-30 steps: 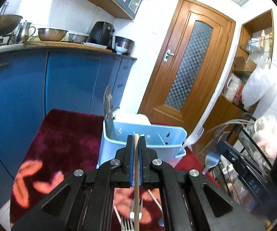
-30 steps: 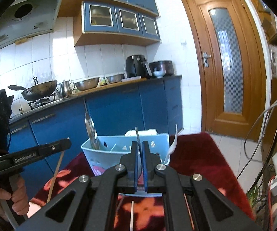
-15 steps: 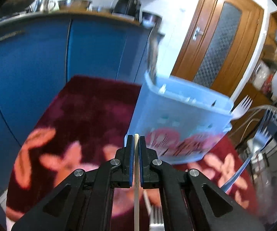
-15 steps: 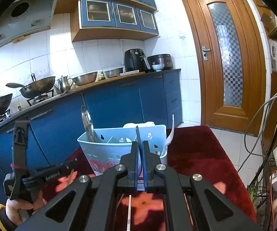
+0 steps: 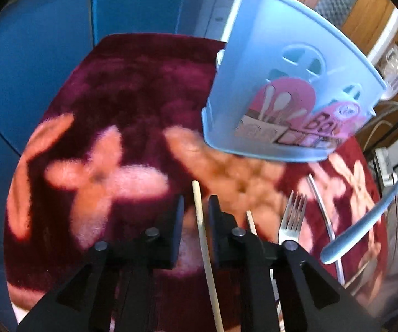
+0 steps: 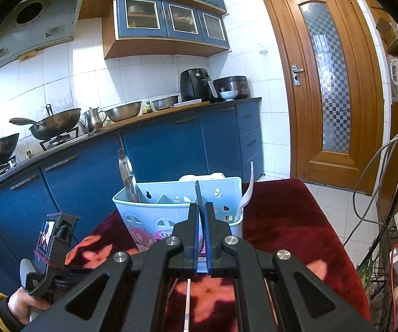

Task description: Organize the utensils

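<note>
A light blue utensil caddy (image 5: 287,88) stands on a dark red floral cloth (image 5: 132,105); it also shows in the right wrist view (image 6: 171,210). My left gripper (image 5: 196,207) is open, low over the cloth, with a wooden chopstick (image 5: 203,238) lying loose between its jaws. A metal fork (image 5: 293,215) and a blue-handled utensil (image 5: 365,221) lie to its right. My right gripper (image 6: 201,215) is shut on a thin dark utensil (image 6: 198,193), held in front of the caddy. Metal tongs (image 6: 126,174) and a white spoon (image 6: 247,193) stand in the caddy.
Blue cabinets (image 6: 157,149) lie behind the table. A wire rack with cables (image 6: 392,221) stands at the right. A second chopstick (image 5: 251,222) lies by the fork. The left hand and its gripper handle (image 6: 49,251) are at the lower left of the right wrist view.
My left gripper has tilted down toward the cloth and opened, letting go of the chopstick. My right gripper stays shut and nearly still.
</note>
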A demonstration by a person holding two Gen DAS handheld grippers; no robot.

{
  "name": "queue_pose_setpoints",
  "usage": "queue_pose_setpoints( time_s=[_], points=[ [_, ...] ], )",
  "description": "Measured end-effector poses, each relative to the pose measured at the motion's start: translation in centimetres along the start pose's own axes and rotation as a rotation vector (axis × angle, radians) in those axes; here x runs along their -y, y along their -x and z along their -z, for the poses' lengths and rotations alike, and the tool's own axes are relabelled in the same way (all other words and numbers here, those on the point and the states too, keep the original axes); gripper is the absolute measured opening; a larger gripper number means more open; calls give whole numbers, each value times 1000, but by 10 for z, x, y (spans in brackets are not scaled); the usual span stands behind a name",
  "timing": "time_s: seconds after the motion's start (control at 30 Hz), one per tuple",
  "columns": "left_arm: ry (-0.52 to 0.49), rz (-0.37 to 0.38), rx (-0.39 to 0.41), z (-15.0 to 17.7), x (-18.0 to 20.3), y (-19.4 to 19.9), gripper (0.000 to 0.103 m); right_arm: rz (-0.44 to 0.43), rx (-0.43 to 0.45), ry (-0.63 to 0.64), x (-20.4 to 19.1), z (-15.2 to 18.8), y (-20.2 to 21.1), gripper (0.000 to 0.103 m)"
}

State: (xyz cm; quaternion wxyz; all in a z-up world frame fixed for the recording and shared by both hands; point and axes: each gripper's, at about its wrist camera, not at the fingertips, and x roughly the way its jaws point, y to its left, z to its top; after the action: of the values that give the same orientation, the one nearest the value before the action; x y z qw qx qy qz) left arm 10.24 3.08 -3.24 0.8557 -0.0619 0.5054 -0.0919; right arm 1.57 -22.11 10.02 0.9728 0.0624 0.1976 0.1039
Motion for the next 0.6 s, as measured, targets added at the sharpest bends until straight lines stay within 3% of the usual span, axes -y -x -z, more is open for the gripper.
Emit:
queue_pose_setpoints(
  time_s=[0.23, 0.3, 0.4, 0.6],
  points=[
    [-116, -44, -61, 5, 14, 3, 19, -4, -4, 3, 1, -1, 1, 5],
    [-139, -48, -68, 6, 17, 6, 6, -6, -4, 5, 1, -2, 1, 5],
    [-153, -42, -82, 4, 19, 5, 3, -6, -3, 3, 0, -2, 1, 5],
    [-134, 37, 9, 0, 22, 29, 3, -3, 11, 13, -1, -8, 6, 5]
  ],
)
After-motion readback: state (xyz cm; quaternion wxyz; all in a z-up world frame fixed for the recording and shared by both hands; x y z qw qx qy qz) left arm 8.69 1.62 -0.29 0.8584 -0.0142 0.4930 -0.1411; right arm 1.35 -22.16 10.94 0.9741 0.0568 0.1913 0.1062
